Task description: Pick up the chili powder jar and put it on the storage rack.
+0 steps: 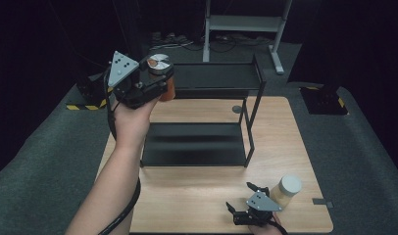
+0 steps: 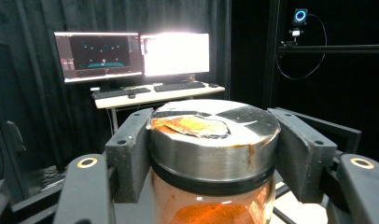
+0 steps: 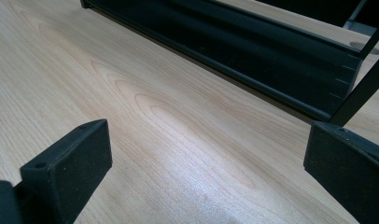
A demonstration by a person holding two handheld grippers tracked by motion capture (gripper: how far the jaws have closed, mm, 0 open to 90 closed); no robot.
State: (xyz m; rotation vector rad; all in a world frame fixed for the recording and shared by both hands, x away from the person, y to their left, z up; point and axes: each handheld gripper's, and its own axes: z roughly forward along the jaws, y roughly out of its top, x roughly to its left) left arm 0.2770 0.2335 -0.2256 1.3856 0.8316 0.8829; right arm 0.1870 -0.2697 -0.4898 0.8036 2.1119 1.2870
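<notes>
The left gripper [image 1: 158,81] clamps a spice jar [image 1: 161,73] raised beside the black rack's [image 1: 211,78] top shelf, its left end near. The right gripper [image 1: 243,196], jaws wide and empty, rests low at the table's [image 1: 197,196] near edge, 1 pale jar [image 1: 287,190] just beside

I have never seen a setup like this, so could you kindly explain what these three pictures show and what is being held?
A person works at a wooden table, holding a hand-held two-jaw gripper in each hand. The high view looks down from above. The other two come from cameras riding on the grippers.

The left gripper is raised near the top of a black two-level shelf, its jaws shut on a spice jar with a metal lid and orange powder inside. The right gripper rests low near the table's front edge, jaws open and holding nothing. Beside it stands a second jar with a pale lid.
</notes>
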